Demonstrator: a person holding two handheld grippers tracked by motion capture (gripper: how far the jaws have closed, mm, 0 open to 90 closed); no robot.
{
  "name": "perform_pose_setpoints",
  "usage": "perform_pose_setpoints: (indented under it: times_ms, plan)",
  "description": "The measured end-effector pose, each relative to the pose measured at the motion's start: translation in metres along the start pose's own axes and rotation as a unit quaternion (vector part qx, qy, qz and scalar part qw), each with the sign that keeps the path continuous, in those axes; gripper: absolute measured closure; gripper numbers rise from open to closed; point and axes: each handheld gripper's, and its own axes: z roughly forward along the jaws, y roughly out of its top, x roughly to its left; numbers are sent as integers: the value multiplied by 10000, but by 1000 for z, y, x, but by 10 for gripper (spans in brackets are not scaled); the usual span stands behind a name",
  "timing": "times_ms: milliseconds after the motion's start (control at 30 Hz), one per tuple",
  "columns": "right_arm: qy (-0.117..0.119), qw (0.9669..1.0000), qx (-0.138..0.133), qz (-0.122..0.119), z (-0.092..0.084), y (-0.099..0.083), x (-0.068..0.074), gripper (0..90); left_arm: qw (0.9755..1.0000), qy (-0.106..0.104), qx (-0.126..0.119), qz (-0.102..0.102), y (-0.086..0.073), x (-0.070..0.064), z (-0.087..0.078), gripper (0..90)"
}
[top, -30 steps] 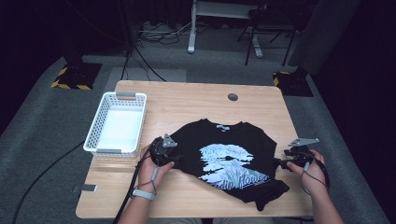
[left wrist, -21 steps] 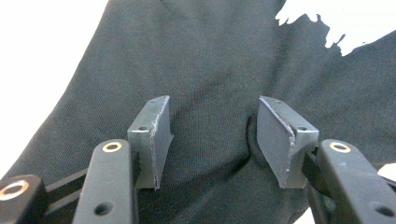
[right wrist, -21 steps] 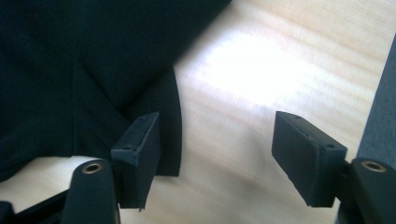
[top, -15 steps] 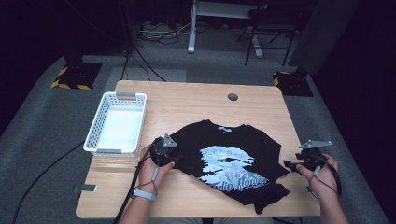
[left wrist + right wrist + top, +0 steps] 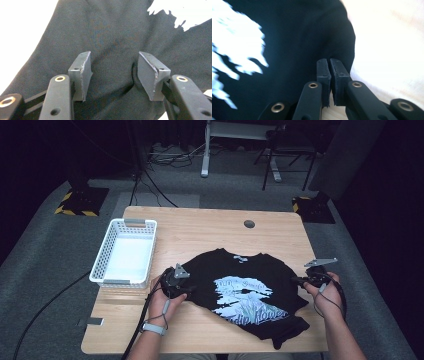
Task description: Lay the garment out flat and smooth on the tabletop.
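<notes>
2 claws set on a black T-shirt (image 5: 225,267) spread front-up across the near half of a wooden table (image 5: 200,230), collar toward the far edge, pale print (image 5: 245,300) across the chest, lower hem rumpled near the front edge on the person's right side. At the person's left: left claw (image 5: 191,291), held in the left hand (image 5: 162,302), planted on the shirt's sleeve area, pointing toward the print. Seen from the left gripper view: left claw (image 5: 113,75) about half open, both pads pressed down into the dark cloth (image 5: 112,32), a loose ridge of fabric lying between them and bunching against 1 pad, not squeezed. At the person's right: right claw (image 5: 296,281), held in the right hand (image 5: 327,297), meeting the opposite sleeve at the shirt's outer edge. Seen from the right gripper view: right claw (image 5: 329,67) just closed to a narrow slit, pinching the sleeve's edge, cloth (image 5: 299,32) drawn up into a small peak at the tips, bare table beside it. Off to the left, just clear of the shirt: 1 white plastic basket (image 5: 100,260), standing upright on the table's left side.
</notes>
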Motion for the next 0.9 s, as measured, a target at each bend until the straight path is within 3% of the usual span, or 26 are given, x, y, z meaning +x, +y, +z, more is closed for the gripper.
perform_pose_setpoints:
  times_ms: [67, 100, 133, 167, 200, 233, 267, 300, 333, 467, 533, 800, 900]
  plan:
    - [-34, 9997, -129, -196, -9, 9, 13, 869, 10000, 11, -14, -8, 0, -1, 0, 458]
    - [74, 9993, -157, -342, -13, 13, 21, 867, 10000, 15, -15, -11, 0, -1, 0, 458]
    - [292, 9980, -174, -542, -15, 17, 32, 857, 10000, 18, -16, -8, 0, -1, 0, 458]
    - [666, 9947, -168, -767, -15, 21, 43, 784, 10000, 18, -16, -6, 0, -1, 0, 458]
    - [1119, 9891, -157, -941, -14, 25, 53, 661, 10000, 18, -16, -6, 0, -1, 0, 458]
    - [1119, 9891, -157, -941, -14, 25, 53, 661, 10000, 21, -22, -4, 0, -1, 0, 458]
    - [1478, 9840, -203, -971, -13, 27, 62, 571, 10000, 22, -30, -6, -1, -1, 0, 458]
    - [1641, 9812, -243, -986, -14, 29, 66, 540, 10000, 22, -37, -8, -1, -1, 0, 458]
    - [1622, 9812, -315, -1001, -17, 30, 67, 515, 10000, 26, -45, -8, -1, -1, 0, 458]
    - [955, 9915, -546, -693, -23, 31, 45, 478, 10000, 26, -45, -13, -1, -1, 0, 458]
    - [776, 9933, -556, -649, -21, 30, 38, 456, 10000, 22, -51, -25, -1, -1, 0, 458]
    - [392, 9947, -124, -940, 16, 33, 32, 406, 10000, 22, -70, -29, -1, -1, 1, 458]
    - [412, 9944, 0, -969, 29, 35, 29, 405, 10000, 13, -76, -31, -2, -1, 1, 458]
